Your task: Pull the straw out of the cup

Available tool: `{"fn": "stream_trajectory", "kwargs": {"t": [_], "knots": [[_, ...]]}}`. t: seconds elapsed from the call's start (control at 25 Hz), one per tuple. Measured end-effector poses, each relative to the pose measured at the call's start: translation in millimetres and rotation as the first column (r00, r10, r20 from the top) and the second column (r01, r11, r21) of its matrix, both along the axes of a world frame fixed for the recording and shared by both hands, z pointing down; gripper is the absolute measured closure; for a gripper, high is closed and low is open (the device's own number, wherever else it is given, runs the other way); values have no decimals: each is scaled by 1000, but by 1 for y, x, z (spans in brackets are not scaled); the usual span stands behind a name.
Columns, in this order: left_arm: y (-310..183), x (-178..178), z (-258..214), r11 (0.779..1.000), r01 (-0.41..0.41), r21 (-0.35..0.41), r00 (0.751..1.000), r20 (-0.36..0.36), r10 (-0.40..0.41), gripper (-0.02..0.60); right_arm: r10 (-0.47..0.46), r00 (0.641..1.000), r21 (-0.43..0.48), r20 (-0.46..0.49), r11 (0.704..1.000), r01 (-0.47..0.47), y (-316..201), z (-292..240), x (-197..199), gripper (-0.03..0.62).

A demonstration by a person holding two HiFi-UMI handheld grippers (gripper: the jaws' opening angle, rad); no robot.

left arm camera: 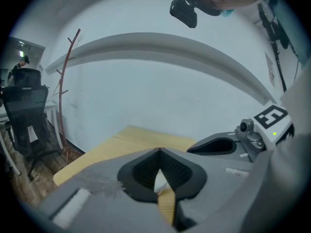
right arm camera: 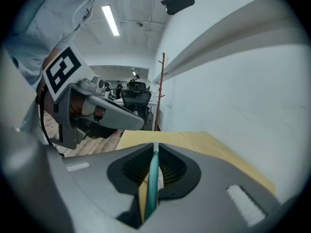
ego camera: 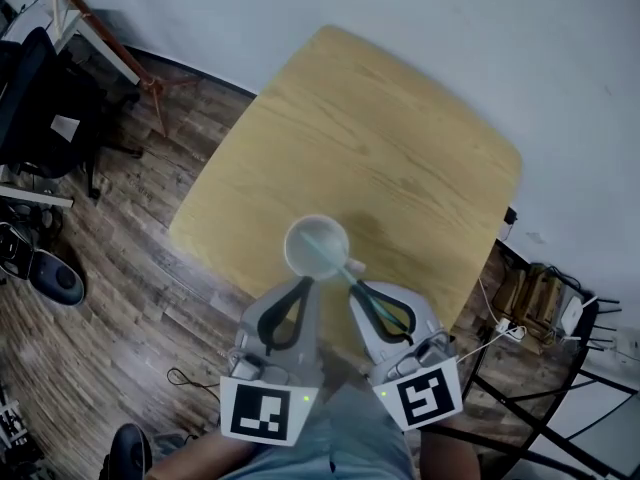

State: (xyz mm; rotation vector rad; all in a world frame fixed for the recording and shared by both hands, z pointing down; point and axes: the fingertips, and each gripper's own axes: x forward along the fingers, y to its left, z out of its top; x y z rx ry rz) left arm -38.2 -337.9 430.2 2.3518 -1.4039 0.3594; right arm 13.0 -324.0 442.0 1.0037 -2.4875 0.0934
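Right gripper (right arm camera: 155, 148) is clamped narrow on the thin teal straw (right arm camera: 151, 183), whose far end lies inside the round white cup (ego camera: 298, 243). Left gripper (ego camera: 304, 284) pinches the cup's near rim, over the light wooden table's (ego camera: 400, 138) near edge.

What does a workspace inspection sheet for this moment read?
Surface: wooden table, holding only the job's things.
Job's things: white cup near the table's front edge; teal straw still in it.
Clutter: nothing seen on the table.
Grippers: left tongs apparently closed on the cup's rim; right tongs closed on the straw.
Cables: black lead on the floor; white leads beside the table.
Surroundings: office chair, coat stand, white wall.
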Motion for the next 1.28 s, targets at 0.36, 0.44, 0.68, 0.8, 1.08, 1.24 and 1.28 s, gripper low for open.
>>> {"fn": "stream_trajectory", "kwargs": {"t": [0.36, 0.44, 0.68, 0.8, 1.08, 1.24, 1.28], "knots": [[16, 0, -42, 994, 7, 105, 1000, -10, -6, 561, 41, 997, 103, 65, 993, -48, 12, -46, 2, 555], [18, 1, -55, 990, 11, 138, 1000, -14, -9, 561, 59, 994, 131, 92, 989, -71, 13, -62, 5, 555], [22, 10, -102, 963, 10, 270, 1000, -13, -7, 561, 91, 979, 256, 183, 957, -137, 17, -121, 18, 556], [28, 16, -122, 948, 11, 318, 1000, -21, -5, 561, 110, 973, 294, 204, 941, -168, 24, -142, 26, 556], [38, 29, -152, 914, 2, 406, 1000, -14, 4, 561, 180, 954, 345, 240, 902, -257, 38, -170, 41, 556], [42, 35, -161, 897, -11, 443, 1000, -7, 16, 561, 217, 941, 379, 259, 874, -305, 40, -182, 51, 556], [43, 37, -162, 893, -16, 449, 1000, -3, 20, 561, 223, 938, 384, 264, 868, -314, 40, -185, 53, 556]]}}
